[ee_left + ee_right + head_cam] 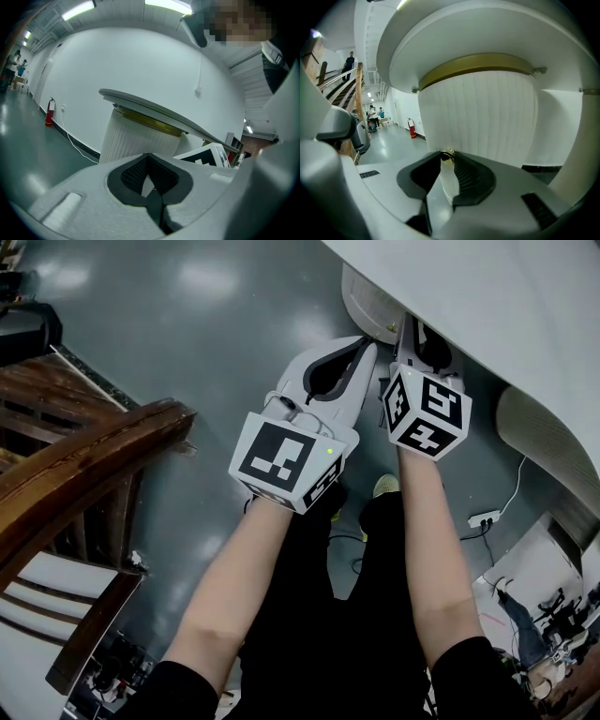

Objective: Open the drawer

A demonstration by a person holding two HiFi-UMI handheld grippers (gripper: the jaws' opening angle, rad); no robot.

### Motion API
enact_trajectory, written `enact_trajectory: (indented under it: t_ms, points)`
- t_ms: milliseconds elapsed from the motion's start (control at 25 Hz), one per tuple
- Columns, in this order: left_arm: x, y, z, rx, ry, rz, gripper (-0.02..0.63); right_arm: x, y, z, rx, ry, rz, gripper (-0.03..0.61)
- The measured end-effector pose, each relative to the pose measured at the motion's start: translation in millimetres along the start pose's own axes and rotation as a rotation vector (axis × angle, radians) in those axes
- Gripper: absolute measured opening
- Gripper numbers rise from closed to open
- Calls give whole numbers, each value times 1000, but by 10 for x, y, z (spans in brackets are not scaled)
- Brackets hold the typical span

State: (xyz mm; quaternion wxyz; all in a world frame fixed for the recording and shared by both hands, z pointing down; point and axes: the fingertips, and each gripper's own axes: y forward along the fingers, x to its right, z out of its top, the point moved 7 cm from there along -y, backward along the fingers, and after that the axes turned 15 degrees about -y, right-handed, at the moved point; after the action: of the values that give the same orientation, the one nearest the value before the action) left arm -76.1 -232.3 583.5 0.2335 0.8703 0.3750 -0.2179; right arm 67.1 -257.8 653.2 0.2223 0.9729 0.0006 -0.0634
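Two grippers are held out over a glossy grey floor [187, 315], with a dark brown wooden chair [84, 456] well off to the left of both pairs of jaws. Nearer the middle, the left gripper [364, 352] hangs in the air with its jaws brought together at the tips and nothing between them; ahead of those jaws and apart from them stands the white fluted, rounded drawer front [136, 140] under a white curved table top [154, 105]. Just to its right, the right gripper [412, 329] reaches in under the table top's edge. In its own view the right gripper [448, 161] has its jaws drawn narrow, and a small golden knob [447, 156] sits pinched between the very tips. That knob stands on the drawer front [487, 122], which fills the space straight beyond the jaws, with a brass-coloured band [478, 63] running along its top, above the jaws, beneath the table top [487, 33].
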Motion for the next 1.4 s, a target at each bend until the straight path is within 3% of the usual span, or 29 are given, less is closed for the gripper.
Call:
enact_trajectory:
  t_ms: [1400]
  points:
    - [218, -838, 87, -108, -51, 66, 6, -844, -1099, -397, -180, -26, 111, 98]
